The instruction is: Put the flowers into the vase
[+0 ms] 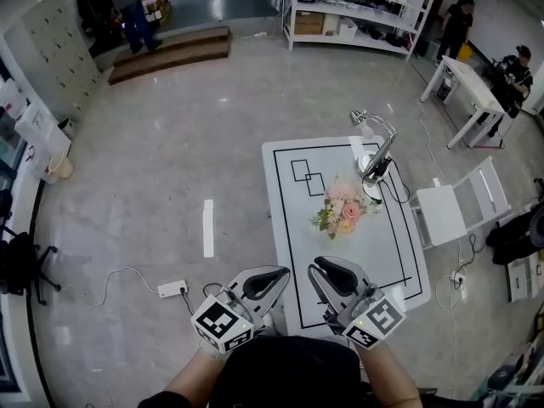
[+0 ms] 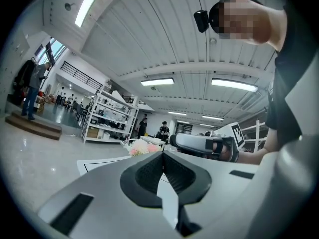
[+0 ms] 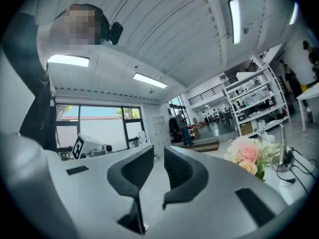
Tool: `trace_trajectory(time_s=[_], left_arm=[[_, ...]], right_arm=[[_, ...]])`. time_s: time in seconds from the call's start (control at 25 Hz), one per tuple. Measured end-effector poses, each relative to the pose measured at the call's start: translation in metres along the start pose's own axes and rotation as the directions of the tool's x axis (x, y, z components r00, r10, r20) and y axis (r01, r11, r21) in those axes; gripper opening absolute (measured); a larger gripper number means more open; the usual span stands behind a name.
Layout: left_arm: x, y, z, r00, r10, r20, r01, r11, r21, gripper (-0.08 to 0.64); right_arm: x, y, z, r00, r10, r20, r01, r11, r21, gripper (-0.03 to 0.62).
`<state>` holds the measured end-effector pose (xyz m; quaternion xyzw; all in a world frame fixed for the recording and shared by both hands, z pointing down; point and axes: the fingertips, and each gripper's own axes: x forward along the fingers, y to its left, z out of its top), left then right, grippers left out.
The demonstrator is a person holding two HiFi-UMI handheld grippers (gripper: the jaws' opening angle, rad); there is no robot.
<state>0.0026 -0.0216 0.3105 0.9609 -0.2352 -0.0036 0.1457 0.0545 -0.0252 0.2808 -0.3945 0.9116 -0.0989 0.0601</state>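
While the flowers (image 1: 344,209) sit on the table (image 1: 289,262) at 12 o'clock from the empty left gripper (image 1: 262,284) (fingers together) and right gripper (image 1: 338,277) (fingers narrowly apart), no vase is discernible, so approach and withdrawal fit equally.

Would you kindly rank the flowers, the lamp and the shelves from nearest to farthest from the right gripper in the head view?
1. Flowers, mid table, ahead of the right gripper.
2. Lamp, at the table's far edge.
3. Shelves, across the room.

Left gripper (image 2: 162,156), jaws closed together, pink flowers (image 2: 142,147) on white table (image 2: 99,164) beyond
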Motion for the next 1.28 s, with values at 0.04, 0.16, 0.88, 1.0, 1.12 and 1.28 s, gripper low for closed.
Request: trace_trajectory(time_s=[0.04, 0.16, 0.88, 1.0, 1.12, 1.28], left_arm=[[-0.001, -0.002, 0.000, 1.000, 0.003, 0.001, -0.003, 1.000, 0.002, 0.005], [-0.001, -0.007, 0.000, 1.000, 0.004, -0.002, -0.004, 1.000, 0.019, 0.005], [0.015, -0.016, -0.008, 0.999, 0.016, -0.036, -0.015, 0.999, 0.039, 0.006], [0.017, -0.016, -0.009, 0.999, 0.023, -0.037, -0.022, 0.999, 0.036, 0.006], [0.020, -0.016, -0.008, 0.999, 0.017, -0.030, -0.017, 1.000, 0.018, 0.005], [0.022, -0.014, -0.006, 0.999, 0.022, -0.025, -0.021, 1.000, 0.019, 0.006]], right_arm=[[0.000, 0.002, 0.000, 1.000, 0.009, -0.004, -0.009, 1.000, -0.008, 0.072], [-0.002, 0.005, 0.000, 1.000, 0.027, -0.008, -0.027, 0.999, -0.029, 0.072], [-0.020, -0.006, -0.006, 0.999, -0.006, -0.046, 0.002, 0.997, -0.075, 0.067], [-0.023, -0.008, -0.007, 0.999, -0.014, -0.046, 0.010, 0.998, -0.069, 0.067], [-0.026, -0.012, -0.007, 0.999, -0.024, -0.043, 0.022, 0.998, -0.062, 0.067], [-0.027, -0.019, -0.006, 0.999, -0.036, -0.040, 0.034, 0.998, -0.057, 0.067]])
